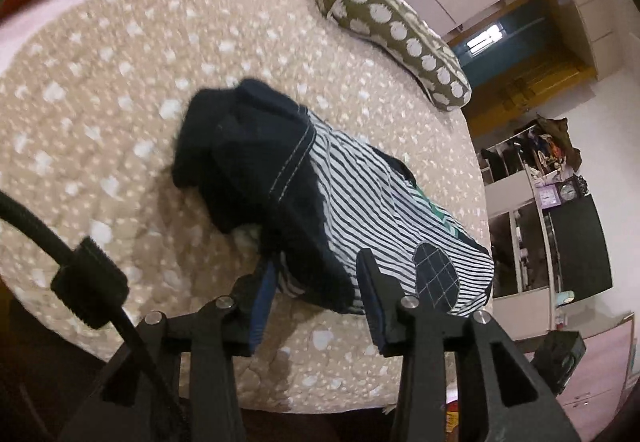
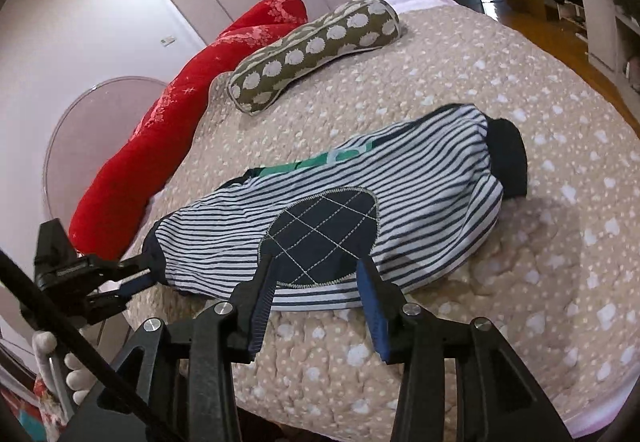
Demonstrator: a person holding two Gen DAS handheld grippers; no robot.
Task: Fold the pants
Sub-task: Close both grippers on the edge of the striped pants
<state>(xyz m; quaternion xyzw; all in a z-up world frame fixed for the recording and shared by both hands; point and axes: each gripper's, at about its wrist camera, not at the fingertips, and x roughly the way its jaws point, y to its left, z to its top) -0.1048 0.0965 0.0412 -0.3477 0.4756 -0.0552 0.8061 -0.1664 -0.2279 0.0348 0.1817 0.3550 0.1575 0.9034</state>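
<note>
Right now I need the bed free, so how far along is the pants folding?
Nearly done, by the look of it. The striped pants lie doubled into a short bundle on the bedspread, dark cuffs at one end. Both the left gripper and the right gripper stand open at its near edge, gripping nothing. Left: perhaps smoothing the loose near edge and withdrawing.

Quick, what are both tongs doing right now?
Left tongs: open, pants between the jaws, not gripped.
Right tongs: open at the pants' edge.

My left tongs [image 1: 320,282] stand apart around the near edge of the folded striped pants [image 1: 360,209] lying on the dotted beige bedspread [image 1: 120,81], a polka-dot bolster [image 1: 392,29] beyond.
</note>
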